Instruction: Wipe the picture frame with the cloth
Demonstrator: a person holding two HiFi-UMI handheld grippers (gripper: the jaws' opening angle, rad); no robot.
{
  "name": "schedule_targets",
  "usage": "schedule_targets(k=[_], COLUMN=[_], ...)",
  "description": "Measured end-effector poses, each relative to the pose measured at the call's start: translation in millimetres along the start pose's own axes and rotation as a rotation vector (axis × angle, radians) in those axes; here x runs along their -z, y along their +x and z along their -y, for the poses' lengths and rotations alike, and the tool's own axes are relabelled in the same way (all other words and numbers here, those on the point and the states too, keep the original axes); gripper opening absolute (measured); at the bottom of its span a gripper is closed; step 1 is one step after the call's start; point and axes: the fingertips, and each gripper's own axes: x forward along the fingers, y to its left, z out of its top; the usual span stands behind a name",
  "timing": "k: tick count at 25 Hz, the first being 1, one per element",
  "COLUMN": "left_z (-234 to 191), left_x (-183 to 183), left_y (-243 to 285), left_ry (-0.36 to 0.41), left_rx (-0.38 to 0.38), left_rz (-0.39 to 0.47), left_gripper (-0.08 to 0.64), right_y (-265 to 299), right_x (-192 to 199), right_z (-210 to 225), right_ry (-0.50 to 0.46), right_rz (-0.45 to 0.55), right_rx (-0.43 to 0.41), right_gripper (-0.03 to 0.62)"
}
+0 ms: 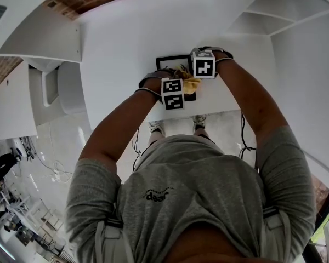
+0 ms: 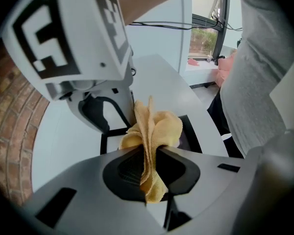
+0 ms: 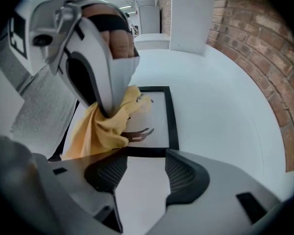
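Observation:
A black-rimmed picture frame (image 3: 173,121) with a white picture lies flat on the white table (image 3: 220,106). My left gripper (image 2: 149,153) is shut on a bunched yellow cloth (image 2: 154,131), which hangs down onto the frame's near left part. In the right gripper view the cloth (image 3: 100,129) covers the frame's left corner under the left gripper's fingers (image 3: 95,77). My right gripper (image 3: 146,163) stands open just above the frame's near edge, with nothing between its pads. In the head view both marker cubes sit close together over the frame (image 1: 172,59), and the cloth (image 1: 189,83) shows between them.
A brick wall (image 3: 264,43) curves round the table's far side. White shelf units (image 1: 44,37) stand to the left, and another (image 1: 285,10) stands to the right. The table's near edge runs at the person's body, with cables (image 1: 244,136) on the floor below.

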Motion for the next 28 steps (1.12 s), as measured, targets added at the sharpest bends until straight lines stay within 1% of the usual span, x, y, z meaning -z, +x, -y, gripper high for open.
schedule_targets(k=[3, 6, 10, 14, 16, 18, 19, 22, 28], left_z=[-0.2, 9.4, 25.9, 31.3, 31.4, 30.4, 29.9, 29.5, 29.9], left_x=[23.9, 53.7, 79.0, 80.8, 80.4, 80.6, 80.9, 81.2, 82.0], left_y=[-18.6, -29.2, -30.3, -27.3, -24.9, -23.3, -22.7, -21.9, -23.4], left_ry=[-0.011, -0.009, -0.027, -0.029, -0.030, -0.037, -0.040, -0.049, -0.055], left_rx=[-0.015, -0.013, 0.005, 0.006, 0.006, 0.008, 0.009, 0.008, 0.009], left_rz=[-0.004, -0.045, -0.082, -0.088, -0.091, -0.090, -0.089, -0.084, -0.089], left_gripper=[0.066, 0.066, 0.066, 0.066, 0.066, 0.066, 0.066, 0.066, 0.066], right_y=[-0.7, -1.0, -0.1, -0.8, -0.5, 0.0, 0.5, 1.7, 2.0], right_x=[2.8, 2.8, 2.6, 0.6, 0.8, 1.2, 1.4, 1.1, 0.4], right_z=[-0.8, -1.4, -2.8, -2.7, -1.3, 1.4, 2.5, 3.1, 3.5], right_ry=[0.016, 0.019, -0.018, -0.079, -0.076, -0.065, -0.064, -0.071, -0.079], right_rz=[0.008, 0.001, -0.039, -0.065, -0.071, -0.071, -0.068, -0.064, -0.110], right_rx=[0.001, 0.004, 0.000, 0.008, 0.008, 0.007, 0.005, -0.010, -0.020], right_gripper=[0.237, 0.229, 0.230, 0.230, 0.237, 0.267, 0.270, 0.270, 0.270])
